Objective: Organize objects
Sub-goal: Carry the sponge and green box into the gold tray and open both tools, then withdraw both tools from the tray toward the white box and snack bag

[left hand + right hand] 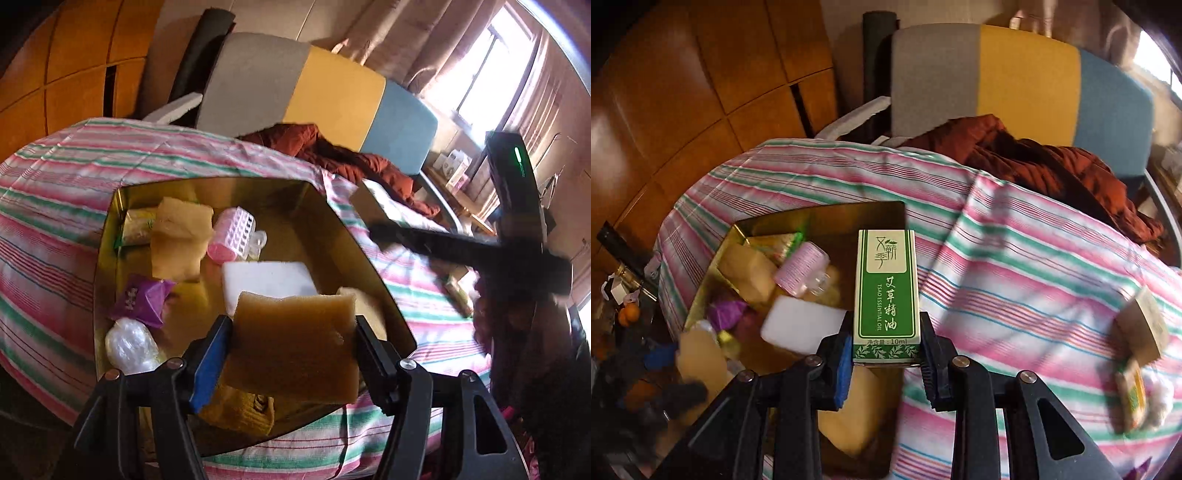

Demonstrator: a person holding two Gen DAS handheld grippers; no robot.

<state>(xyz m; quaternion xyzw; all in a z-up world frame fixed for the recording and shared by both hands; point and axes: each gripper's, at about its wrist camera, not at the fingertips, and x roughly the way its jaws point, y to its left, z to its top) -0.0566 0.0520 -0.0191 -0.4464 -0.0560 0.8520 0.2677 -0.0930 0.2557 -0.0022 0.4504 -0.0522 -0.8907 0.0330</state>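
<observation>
The left gripper (293, 332) hangs over a gold tray (373, 254) on a striped cloth (66, 177), its part-open jaws flanking a brown sponge (295, 343). The right gripper (884, 350) has its jaws clamped on a green box (886, 295) beside the tray.

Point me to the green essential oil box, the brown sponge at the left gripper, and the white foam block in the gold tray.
green essential oil box (886, 295): right wrist view, middle of its front label.
brown sponge (295, 343): left wrist view, centre of its top face.
white foam block (267, 280): left wrist view, middle of its top face.
</observation>
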